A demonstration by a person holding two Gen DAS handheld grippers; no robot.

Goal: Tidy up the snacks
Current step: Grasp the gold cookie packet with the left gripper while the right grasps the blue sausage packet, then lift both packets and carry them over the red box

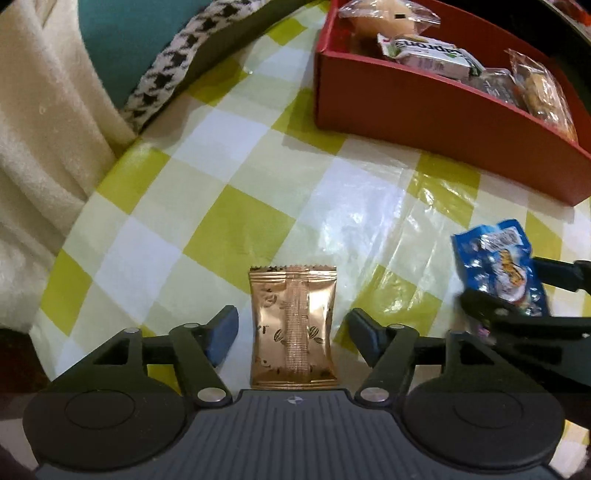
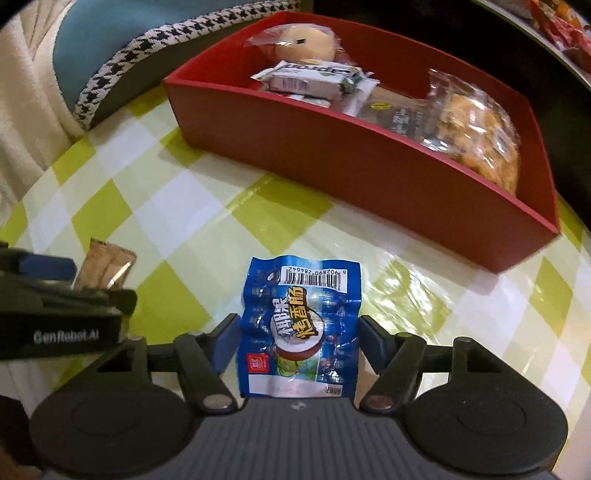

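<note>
Left wrist view. Left gripper (image 1: 291,328): jaws spread wide, blue pads standing clear of either side of a copper foil packet (image 1: 293,328). The packet lies flat on the green-and-white checked tablecloth (image 1: 229,177), lengthwise between the fingers, touching neither pad. At 3 o'clock, the right gripper (image 1: 517,306) carries a blue snack packet (image 1: 498,269), somewhat blurred. At 1 o'clock, a red box (image 1: 424,107) sits on the cloth, well apart from the copper packet; it contains a clear-wrapped bun (image 1: 384,16), a white bar with green lettering (image 1: 432,55) and a clear bag of biscuits (image 1: 543,92). At 10 o'clock, cream fabric (image 1: 40,122) and a houndstooth-trimmed edge (image 1: 173,62).

Right wrist view. Right gripper (image 2: 299,332): blue pads pressed against both sides of the blue snack packet (image 2: 301,328), which is clamped between them, barcode end pointing away. At 9 o'clock, the left gripper (image 2: 55,302) seen side-on, with the top of the copper foil packet (image 2: 107,267) showing beyond it. At 12 to 2 o'clock, the red box (image 2: 332,162), near but apart from the blue packet, holding the bun (image 2: 303,38), the white bar (image 2: 310,77) and the biscuit bag (image 2: 476,125).
</note>
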